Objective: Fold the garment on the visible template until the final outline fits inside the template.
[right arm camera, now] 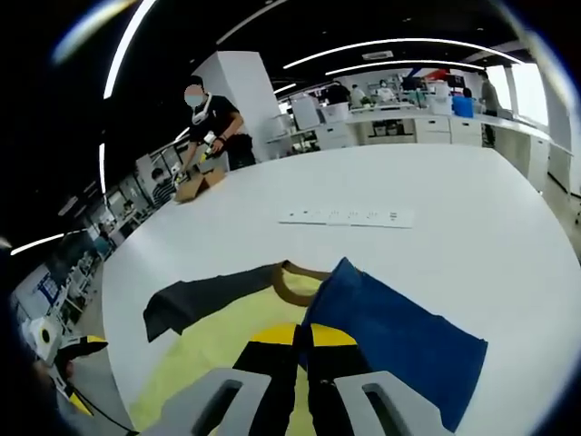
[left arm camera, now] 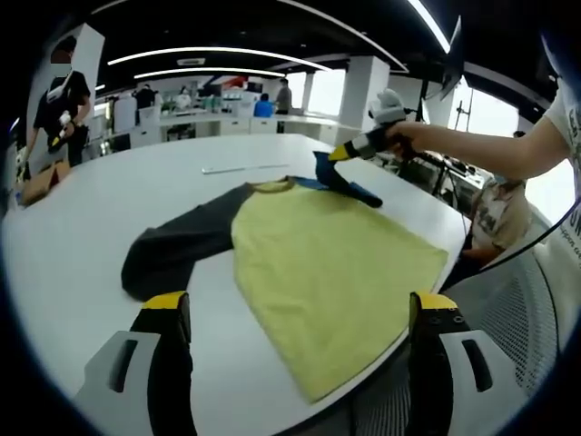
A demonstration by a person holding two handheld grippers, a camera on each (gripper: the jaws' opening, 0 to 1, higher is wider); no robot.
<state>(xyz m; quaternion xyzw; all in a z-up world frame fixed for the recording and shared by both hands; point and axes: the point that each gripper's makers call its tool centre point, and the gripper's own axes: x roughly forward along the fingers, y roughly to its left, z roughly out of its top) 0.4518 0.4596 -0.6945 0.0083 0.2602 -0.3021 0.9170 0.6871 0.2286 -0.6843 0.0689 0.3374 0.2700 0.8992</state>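
Right gripper (right arm camera: pixel 304 350): jaws closed on the blue sleeve (right arm camera: pixel 390 336), lifted over the yellow body.
Left gripper (left arm camera: pixel 300 313): jaws open, holding nothing, near the shirt's hem.
Shirt (left arm camera: pixel 336 263): spread on the white table (left arm camera: pixel 82 236), dark sleeve (left arm camera: pixel 172 245) still stretched outward.
Template: cannot be made out.
Progress: early; first sleeve fold under way, dark sleeve and body folds remain.

bare table (left arm camera: pixel 91 227) around shirt (left arm camera: pixel 336 263), strip (right arm camera: pixel 347 217) beyond
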